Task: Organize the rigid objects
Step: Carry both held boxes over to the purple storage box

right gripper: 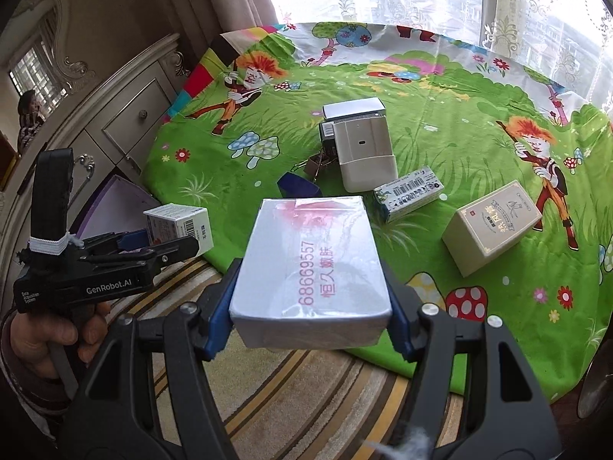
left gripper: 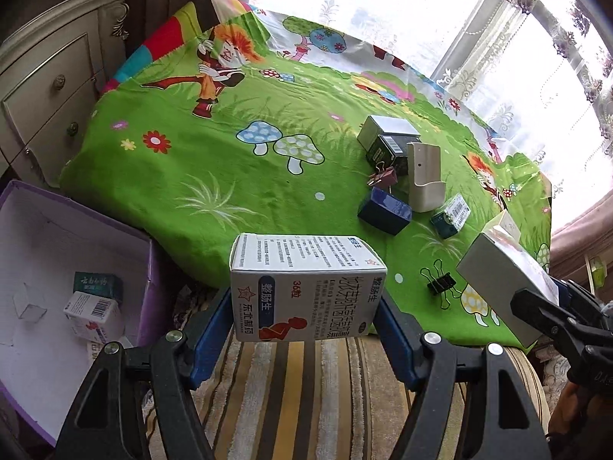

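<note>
A purple box point(left gripper: 149, 268) stands open on the floor, just beside the near left edge of the green cartoon cloth point(left gripper: 214, 161). Its inside is white. In it lie a dark green packet point(left gripper: 97, 283) and a white packet with a bar code point(left gripper: 94, 312), touching each other. Another small white one peeks out just below them.

The left claw point(left gripper: 306, 306) holds a white medicine box point(left gripper: 304, 287) with red and blue print. The blue pads point(left gripper: 212, 322) press on its two sides. The box hangs over the striped rug point(left gripper: 306, 383) at the near edge of the cloth, to the right of the purple box.

The right claw point(right gripper: 312, 299) holds a silver wrapped box point(right gripper: 310, 268) with pink numbers on top. The blue pads point(right gripper: 224, 299) squeeze both its long sides. It hangs over the near edge of the cloth too.

More things lie on the cloth toward its right side: a beige holder point(right gripper: 364, 149) leaning on a black box point(left gripper: 387, 149) and a grey box point(left gripper: 387, 128), a dark blue box point(left gripper: 385, 211), a green and white packet point(right gripper: 408, 193), a cream box point(right gripper: 492, 226), a brown clip point(left gripper: 383, 178) and a black clip point(left gripper: 440, 283). A hand point(right gripper: 57, 337) grips the left claw's handle.
</note>
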The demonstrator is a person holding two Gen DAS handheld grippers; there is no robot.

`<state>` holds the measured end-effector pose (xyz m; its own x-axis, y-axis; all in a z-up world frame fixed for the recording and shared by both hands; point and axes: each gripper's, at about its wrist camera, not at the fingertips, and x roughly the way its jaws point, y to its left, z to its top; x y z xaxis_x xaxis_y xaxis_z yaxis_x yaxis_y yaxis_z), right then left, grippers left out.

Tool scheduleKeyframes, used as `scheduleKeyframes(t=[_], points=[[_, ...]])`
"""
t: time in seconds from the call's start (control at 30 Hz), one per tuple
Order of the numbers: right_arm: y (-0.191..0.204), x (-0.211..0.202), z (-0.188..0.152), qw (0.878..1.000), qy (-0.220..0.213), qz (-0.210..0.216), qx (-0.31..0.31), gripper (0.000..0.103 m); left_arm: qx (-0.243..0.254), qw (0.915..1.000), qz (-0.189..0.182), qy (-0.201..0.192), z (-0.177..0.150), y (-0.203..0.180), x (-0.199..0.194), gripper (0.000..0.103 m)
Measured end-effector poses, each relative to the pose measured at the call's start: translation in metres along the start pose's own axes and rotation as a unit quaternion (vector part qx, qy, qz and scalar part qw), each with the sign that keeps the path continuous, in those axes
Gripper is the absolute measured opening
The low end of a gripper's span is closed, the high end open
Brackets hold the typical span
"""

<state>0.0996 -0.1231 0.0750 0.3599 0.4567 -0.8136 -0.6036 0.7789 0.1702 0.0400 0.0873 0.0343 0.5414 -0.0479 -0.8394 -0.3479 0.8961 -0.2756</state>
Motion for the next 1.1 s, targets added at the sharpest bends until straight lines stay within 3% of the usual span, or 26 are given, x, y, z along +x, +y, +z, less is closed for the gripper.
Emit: scheduleKeyframes(t=[0.2,0.47,1.1], points=[[0.048,0.011,0.013,0.998,0.013,0.023,-0.056,0.069,-0.076,0.9964,0.028,-0.024,0.006,0.073,-0.017,0.072],[0.125,0.035,0.029,0.989,0.029,0.058,-0.136,0.069,-0.160,0.9837,0.062,-0.053,0.003,0.160,-0.038,0.072],[0.283,0.101,0.008,0.945,0.092,0.139,-0.281,0.069,-0.288,0.9469,0.121,-0.078,-0.033,0.286,-0.067,0.072]])
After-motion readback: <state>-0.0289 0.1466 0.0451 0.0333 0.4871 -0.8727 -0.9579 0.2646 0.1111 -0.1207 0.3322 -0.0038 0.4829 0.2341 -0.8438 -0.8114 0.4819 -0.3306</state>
